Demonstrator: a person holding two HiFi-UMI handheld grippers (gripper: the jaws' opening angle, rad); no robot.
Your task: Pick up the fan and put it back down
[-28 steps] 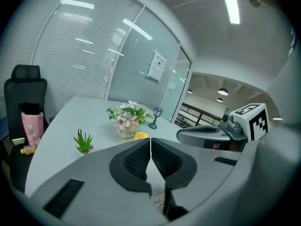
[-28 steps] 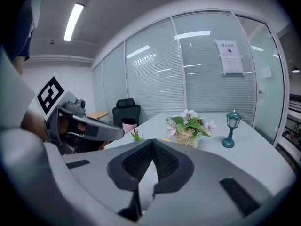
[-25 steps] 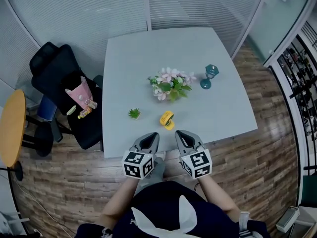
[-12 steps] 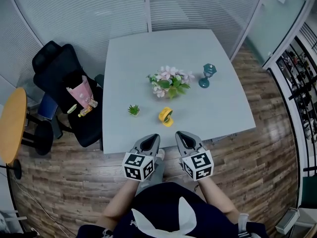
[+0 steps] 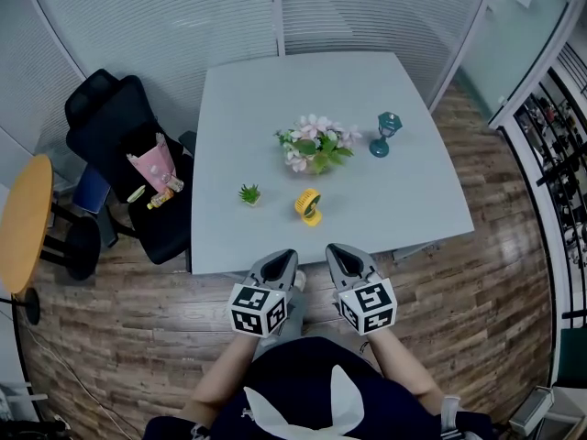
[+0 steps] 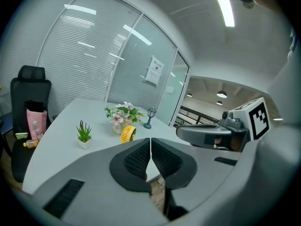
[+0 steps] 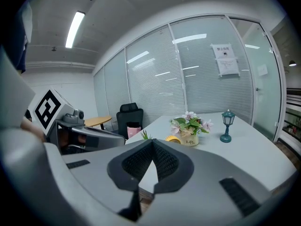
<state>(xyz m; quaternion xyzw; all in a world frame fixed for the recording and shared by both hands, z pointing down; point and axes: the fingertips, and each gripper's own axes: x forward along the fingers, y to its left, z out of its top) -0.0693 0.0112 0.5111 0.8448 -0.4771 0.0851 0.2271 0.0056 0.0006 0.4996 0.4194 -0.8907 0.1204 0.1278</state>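
Both grippers sit slightly farther back from the table [image 5: 367, 90] than a second ago; in the head view its near edge and the fan [image 5: 308, 205] have slid up the frame, while the grippers hold the same places side by side.

The left gripper [image 5: 283, 253] has its jaws together with nothing between them, and the left gripper view shows the pads meeting at the tip [image 6: 150, 139]. The right gripper [image 5: 336, 248] is likewise closed and empty [image 7: 152, 141]. Both hover at the table's near edge, well short of the fan.

The fan, small and yellow, rests on the table ahead of the gap between the two grippers. A plant [image 5: 249, 193] stands near on its left and the flowers [image 5: 315, 145] stand just behind it. A lamp [image 5: 386, 136] stands farther off to the right.

Several things could go wrong from here, judging by this layout. If either gripper reaches in with its jaws closed, it will push the fan instead of taking it. The fan looks light and rounded, so a push may roll it into the flowers or toward the plant. A grip on its curved rim may slip and let it drop. An overshoot could tip the flowers. Both grippers converging on it could knock together.
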